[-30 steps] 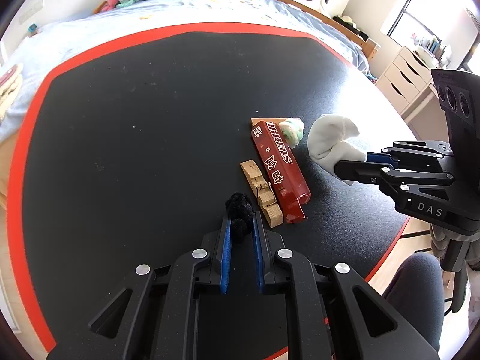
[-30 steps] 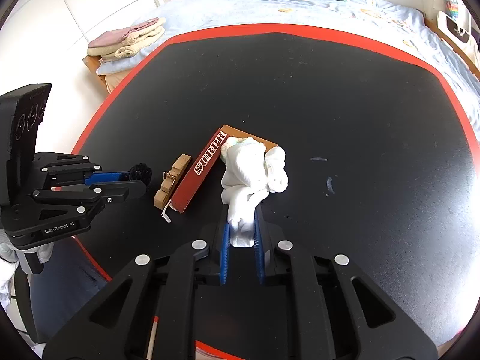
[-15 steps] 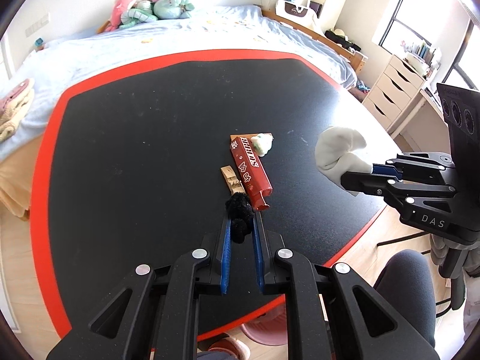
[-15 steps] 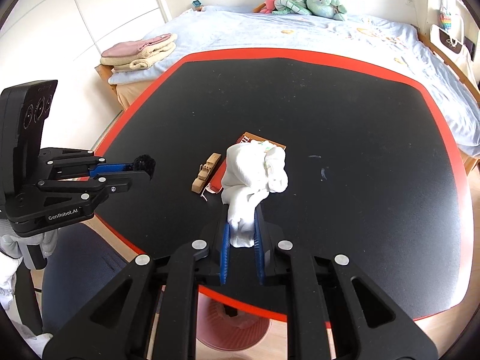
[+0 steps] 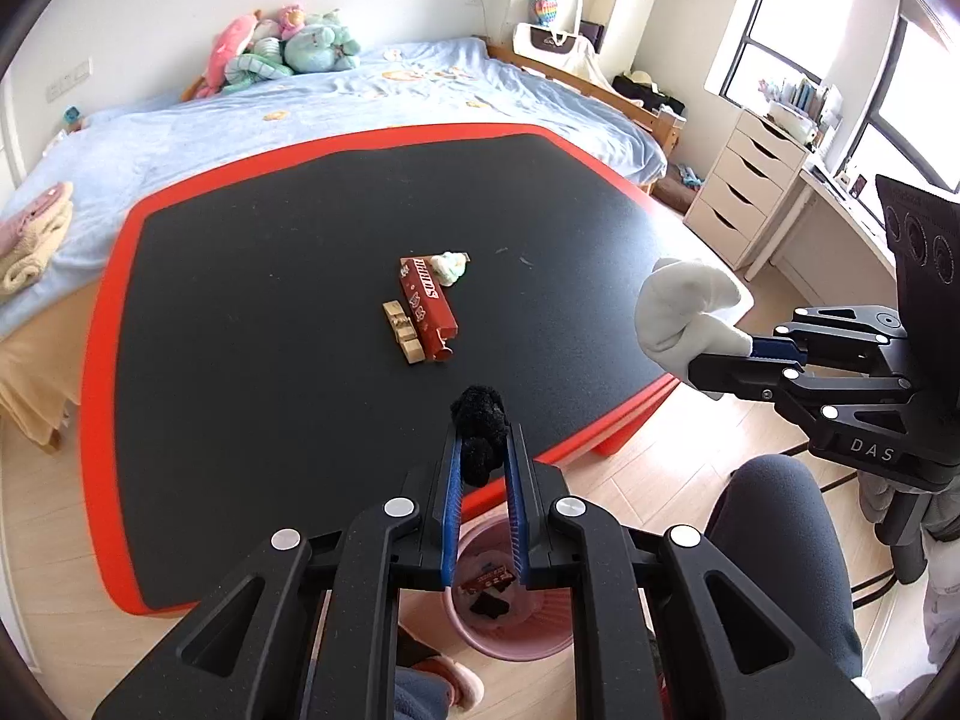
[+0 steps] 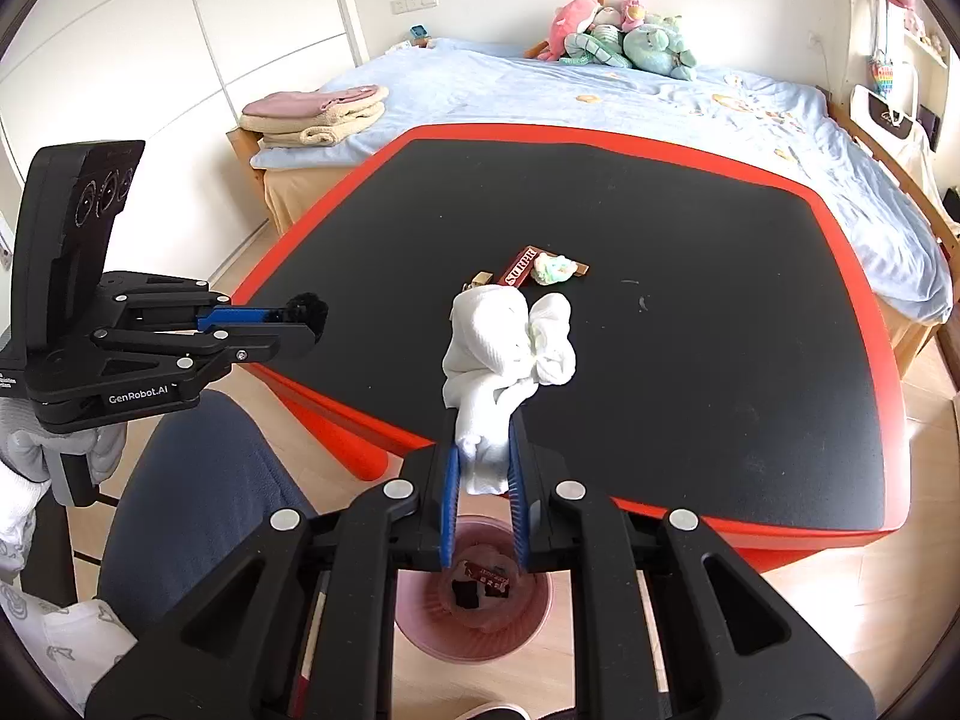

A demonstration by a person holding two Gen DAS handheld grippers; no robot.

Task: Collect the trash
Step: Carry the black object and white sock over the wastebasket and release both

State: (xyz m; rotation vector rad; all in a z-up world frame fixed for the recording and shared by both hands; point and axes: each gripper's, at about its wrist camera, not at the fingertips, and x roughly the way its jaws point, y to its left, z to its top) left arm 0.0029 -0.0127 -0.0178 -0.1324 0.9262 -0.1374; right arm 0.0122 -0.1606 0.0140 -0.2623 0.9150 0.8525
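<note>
- My left gripper point(image 5: 483, 459) is clamped on a black fuzzy wad point(image 5: 479, 420); my right gripper point(image 6: 485, 459) is clamped on a white crumpled tissue point(image 6: 507, 348).
- The pink trash bin point(image 6: 474, 636) sits on the floor below both tools, off the near edge of the table point(image 5: 300, 360).
- Both loads look close to over the bin; a drop seems next.
- 3 pieces lie on the table: red wrapper point(image 5: 427, 307), wooden piece point(image 5: 402, 330), pale wad point(image 5: 450, 267).
</note>
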